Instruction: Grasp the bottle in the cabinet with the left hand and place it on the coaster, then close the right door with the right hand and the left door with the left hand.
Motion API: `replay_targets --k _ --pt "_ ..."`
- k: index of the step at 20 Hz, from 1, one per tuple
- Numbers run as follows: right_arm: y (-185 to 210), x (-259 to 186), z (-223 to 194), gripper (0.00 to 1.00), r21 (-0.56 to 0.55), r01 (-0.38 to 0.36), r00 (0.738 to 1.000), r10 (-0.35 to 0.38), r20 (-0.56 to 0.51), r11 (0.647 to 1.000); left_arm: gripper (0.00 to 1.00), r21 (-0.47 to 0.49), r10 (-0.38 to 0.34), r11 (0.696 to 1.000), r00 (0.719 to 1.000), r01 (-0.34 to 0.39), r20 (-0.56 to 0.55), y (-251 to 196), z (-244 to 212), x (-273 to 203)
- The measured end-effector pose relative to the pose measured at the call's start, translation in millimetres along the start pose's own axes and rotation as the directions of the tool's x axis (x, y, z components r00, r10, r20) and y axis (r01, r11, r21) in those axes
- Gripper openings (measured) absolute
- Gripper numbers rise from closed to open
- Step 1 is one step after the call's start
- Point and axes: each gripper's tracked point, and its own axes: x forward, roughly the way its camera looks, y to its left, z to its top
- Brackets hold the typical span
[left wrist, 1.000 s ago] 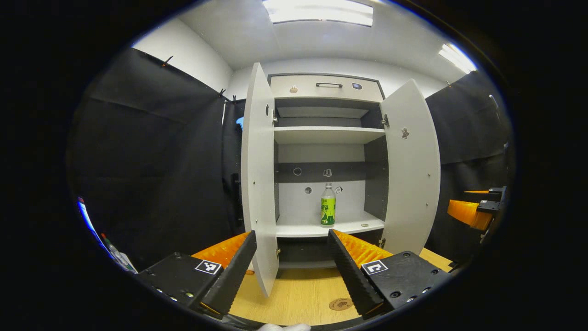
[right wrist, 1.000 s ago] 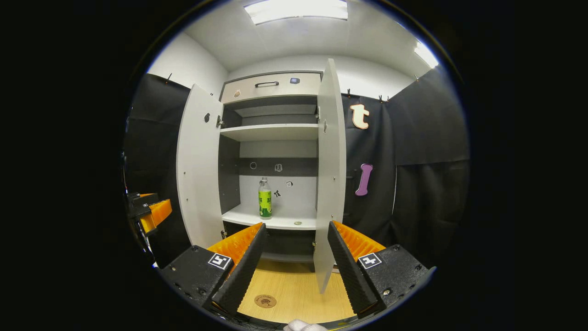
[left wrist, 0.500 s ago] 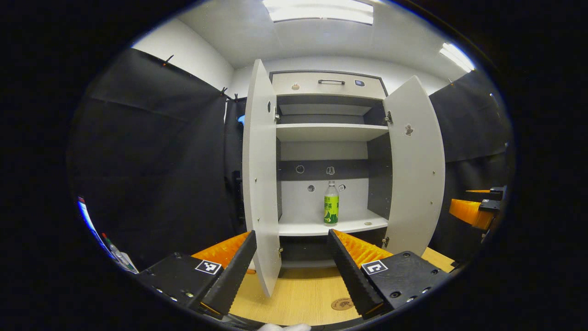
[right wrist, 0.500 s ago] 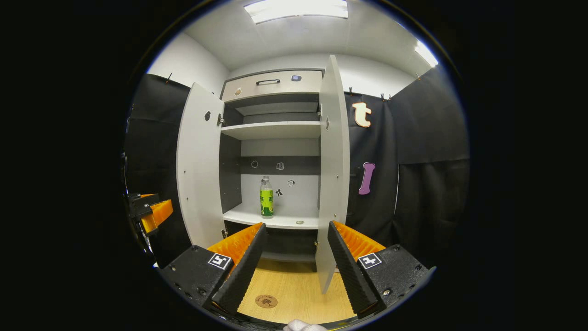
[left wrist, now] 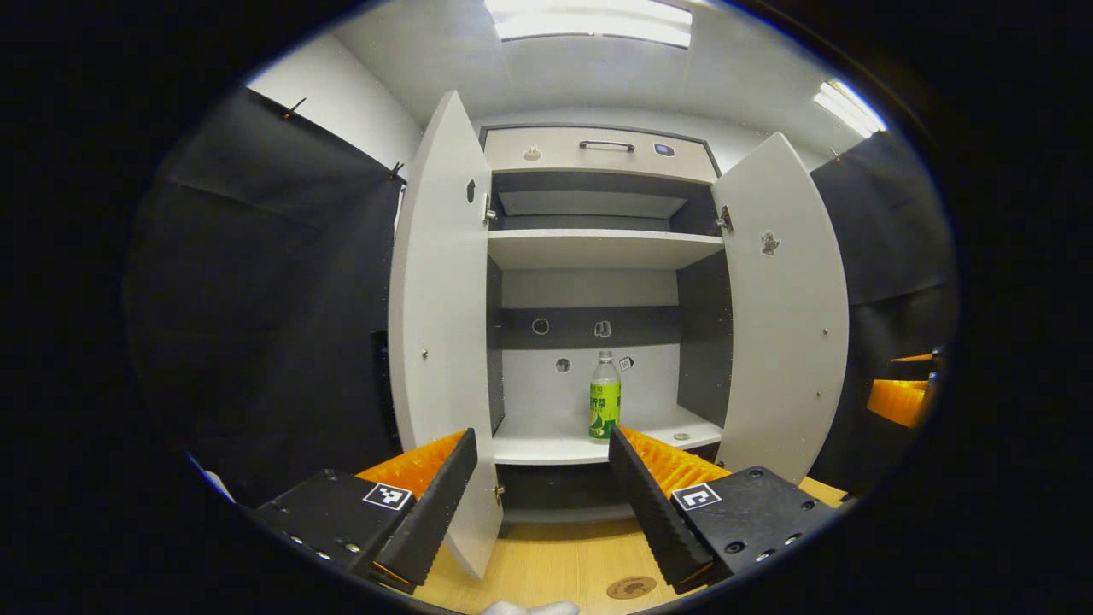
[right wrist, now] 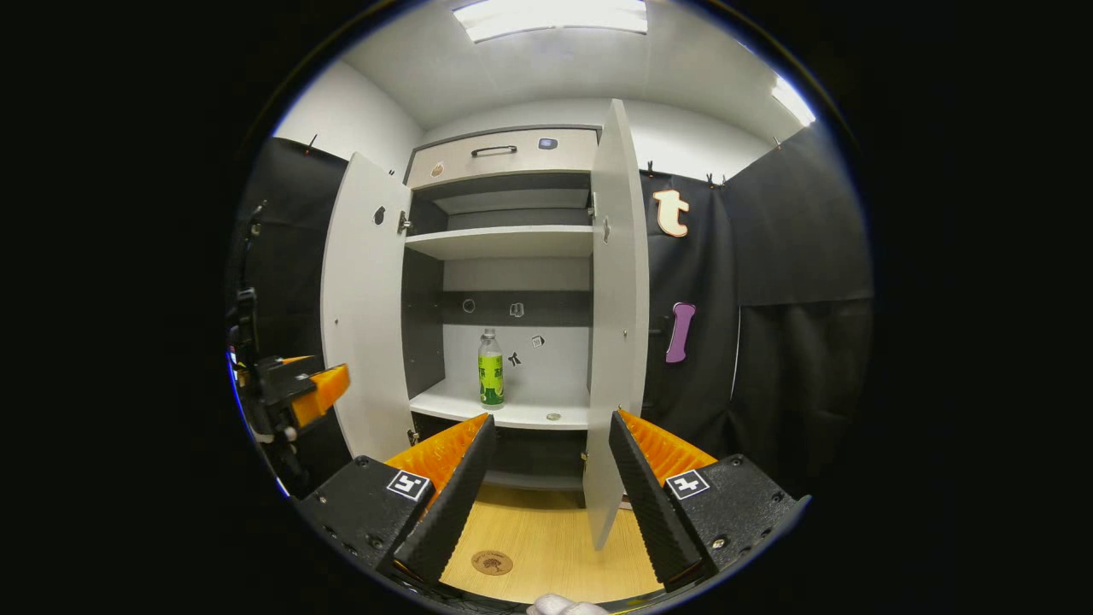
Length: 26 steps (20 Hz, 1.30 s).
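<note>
While upright on its shelf, bottle (left wrist: 604, 399) stands beyond left gripper (left wrist: 540, 444).

- We see the bottle (left wrist: 604, 397), clear with a white cap and a green label, standing upright on the cabinet's (left wrist: 598, 154) lower shelf, near its middle.
- We find the coaster (right wrist: 492, 562), a small round brown disc, lying flat on the near wooden table.
- We note the left door (left wrist: 440, 325) and right door (left wrist: 786, 307), both pale grey, swung wide open.
</note>
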Motion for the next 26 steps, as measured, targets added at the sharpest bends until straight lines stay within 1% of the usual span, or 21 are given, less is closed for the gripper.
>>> replay_targets --k 5,8,11,15,17,18,19,20,23,26 --pt "-1 7 10 0.83 -0.005 0.018 1.0 -0.018 -0.003 1.0 0.95 -0.035 -0.052 0.998 0.998 0.053 0.033 -33 1 91" --pt "-5 9 16 0.83 -0.021 0.034 0.999 -0.034 -0.01 0.999 0.94 -0.053 -0.088 0.995 0.995 0.09 0.047 -63 -4 146" --pt "-14 12 16 0.83 -0.026 0.058 0.998 -0.059 -0.023 0.998 0.95 -0.038 -0.088 0.995 0.995 0.09 0.05 -82 -20 199" --pt "-24 17 10 0.83 -0.039 0.088 0.995 -0.089 -0.049 0.995 0.95 -0.048 -0.074 0.996 0.997 0.073 -0.019 -97 -56 262" --pt "-29 18 5 0.83 -0.052 0.099 0.993 -0.102 -0.065 0.994 0.95 -0.049 -0.064 0.997 0.997 0.061 -0.046 -96 -67 291" --pt "-30 18 5 0.83 -0.054 0.103 0.992 -0.106 -0.069 0.993 0.95 -0.049 -0.061 0.997 0.996 0.058 -0.058 -96 -73 302" --pt "-32 17 4 0.83 -0.057 0.108 0.991 -0.112 -0.072 0.993 0.99 -0.046 -0.053 0.998 0.996 0.049 -0.069 -96 -79 311" --pt "-34 15 4 0.83 -0.063 0.114 0.99 -0.118 -0.073 0.992 0.95 -0.042 -0.037 0.999 0.996 0.034 -0.077 -93 -83 320" --pt "-43 12 3 0.83 -0.074 0.132 0.988 -0.138 -0.074 0.988 0.95 -0.039 -0.006 0.999 0.995 0.003 -0.095 -91 -94 340" --pt "-48 10 0 0.83 -0.067 0.144 0.986 -0.149 -0.078 0.987 0.95 -0.034 -0.017 0.999 0.993 0.013 -0.113 -92 -104 356"
